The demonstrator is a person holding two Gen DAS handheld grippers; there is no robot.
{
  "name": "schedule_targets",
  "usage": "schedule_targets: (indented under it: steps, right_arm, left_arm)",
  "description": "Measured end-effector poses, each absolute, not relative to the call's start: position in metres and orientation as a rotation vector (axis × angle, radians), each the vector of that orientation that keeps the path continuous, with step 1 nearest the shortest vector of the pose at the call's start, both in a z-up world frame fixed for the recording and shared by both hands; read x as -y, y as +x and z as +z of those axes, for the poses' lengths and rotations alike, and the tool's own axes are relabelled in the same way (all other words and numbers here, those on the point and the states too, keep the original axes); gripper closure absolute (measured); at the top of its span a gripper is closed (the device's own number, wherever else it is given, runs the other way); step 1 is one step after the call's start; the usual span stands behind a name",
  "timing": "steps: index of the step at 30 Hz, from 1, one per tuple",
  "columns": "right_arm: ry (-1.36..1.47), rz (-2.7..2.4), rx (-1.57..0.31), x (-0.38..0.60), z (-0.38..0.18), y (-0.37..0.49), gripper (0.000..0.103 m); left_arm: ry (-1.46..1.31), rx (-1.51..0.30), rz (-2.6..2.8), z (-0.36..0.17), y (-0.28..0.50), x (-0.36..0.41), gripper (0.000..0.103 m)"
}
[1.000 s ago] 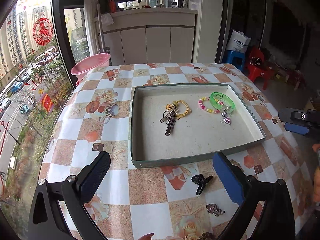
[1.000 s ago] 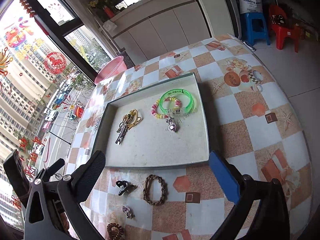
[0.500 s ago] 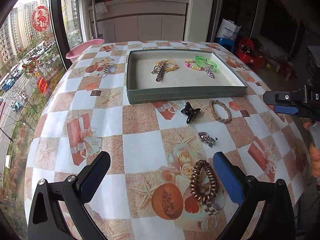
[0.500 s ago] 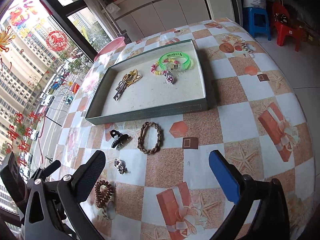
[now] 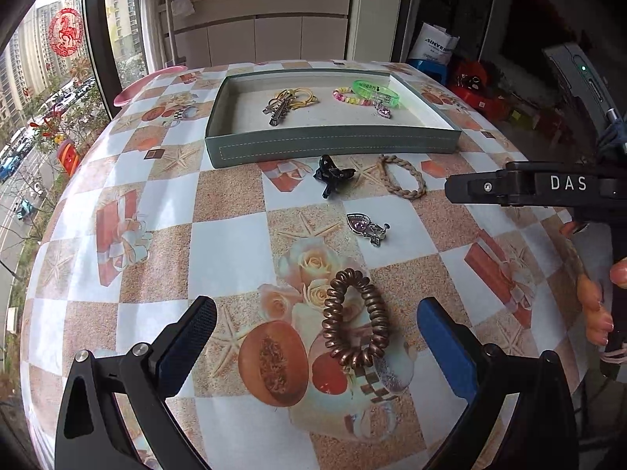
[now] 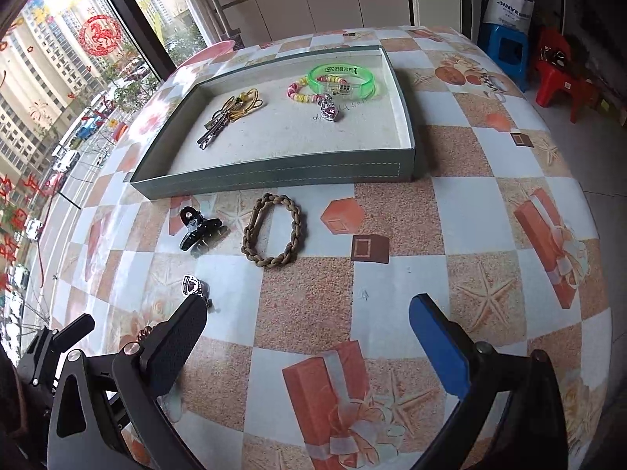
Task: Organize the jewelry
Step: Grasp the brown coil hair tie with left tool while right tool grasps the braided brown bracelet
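A shallow grey-green stitched tray (image 6: 274,174) sits on the checkered counter (image 6: 470,203), holding keys (image 6: 219,121), a beaded bracelet (image 6: 299,92) and a glossy green bangle (image 6: 341,76). Just before the tray lie a braided cord bracelet (image 6: 272,235), a black claw clip (image 6: 200,231), a pendant (image 5: 366,227) and, nearest, a coiled brown hair tie (image 5: 354,319). Left gripper (image 5: 313,329) and right gripper (image 6: 309,327) both gape empty.

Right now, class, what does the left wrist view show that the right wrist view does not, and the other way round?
Only the left wrist view shows the whole brown spiral hair tie, lying between the open left gripper fingers, and the hand holding the other tool. Only the right wrist view shows the open right gripper from behind, over bare tablecloth, and the blue stool and red chair clearly. Both share the tray with keys and green bangle, the black hair clip, braided bracelet and small pendant.
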State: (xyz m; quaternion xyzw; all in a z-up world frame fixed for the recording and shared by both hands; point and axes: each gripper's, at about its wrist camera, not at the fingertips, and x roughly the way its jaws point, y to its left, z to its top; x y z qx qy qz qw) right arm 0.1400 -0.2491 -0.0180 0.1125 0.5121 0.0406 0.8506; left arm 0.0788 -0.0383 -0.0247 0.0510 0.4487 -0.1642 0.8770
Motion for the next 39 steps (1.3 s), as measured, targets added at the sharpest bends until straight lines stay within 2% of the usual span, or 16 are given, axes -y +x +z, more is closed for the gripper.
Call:
schedule_targets:
  steps: [6,10,11,12,17,19,22,24,27,29,30,31,32,33,39]
  right_arm:
    - [0.177,0.088,-1.086,0.232,-0.027,0.157,0.006]
    - [0.171,0.042,-1.085,0.231,-0.033,0.169,0.029]
    - [0.176,0.031,-1.092,0.233,-0.036,0.173,0.034]
    - [0.183,0.023,-1.101,0.234,-0.039,0.176,0.036]
    - [0.079,0.019,-1.090,0.219,-0.040,0.184,0.038]
    - [0.016,0.013,-1.091,0.210,-0.042,0.185,0.039]
    - [-0.011,0.026,-1.084,0.204,-0.042,0.184,0.040]
    - [-0.019,0.037,-1.084,0.201,-0.041,0.183,0.046]
    - [-0.030,0.061,-1.088,0.196,-0.039,0.181,0.062]
    - [-0.034,0.074,-1.092,0.194,-0.039,0.179,0.075]
    - [-0.037,0.079,-1.093,0.192,-0.038,0.178,0.077]
    - [-0.037,0.085,-1.093,0.192,-0.038,0.178,0.083]
    - [-0.032,0.090,-1.093,0.193,-0.038,0.177,0.094]
    - [-0.023,0.090,-1.093,0.194,-0.038,0.175,0.096]
    - [0.103,0.104,-1.070,0.218,-0.031,0.161,0.096]
  left_arm:
    - [0.121,-0.951,-0.331,-0.031,0.081,0.047,0.005]
    - [0.109,-0.956,-0.327,-0.034,0.081,0.046,0.005]
    - [0.110,-0.958,-0.328,-0.035,0.081,0.047,0.007]
    - [0.115,-0.963,-0.329,-0.036,0.081,0.048,0.014]
    - [0.126,-0.993,-0.328,-0.045,0.080,0.052,0.016]
    - [0.143,-0.985,-0.317,-0.046,0.078,0.054,0.024]
    - [0.145,-0.986,-0.330,-0.045,0.075,0.055,0.029]
    - [0.151,-0.983,-0.337,-0.044,0.074,0.055,0.039]
    - [0.153,-0.981,-0.346,-0.043,0.074,0.056,0.055]
    - [0.157,-0.980,-0.347,-0.043,0.074,0.056,0.055]
    - [0.154,-0.978,-0.352,-0.042,0.074,0.056,0.061]
    - [0.146,-0.978,-0.361,-0.042,0.074,0.055,0.064]
    - [0.130,-0.980,-0.369,-0.042,0.074,0.053,0.066]
    - [0.110,-0.984,-0.378,-0.041,0.075,0.051,0.069]
    - [0.037,-0.989,-0.381,-0.037,0.079,0.037,0.069]
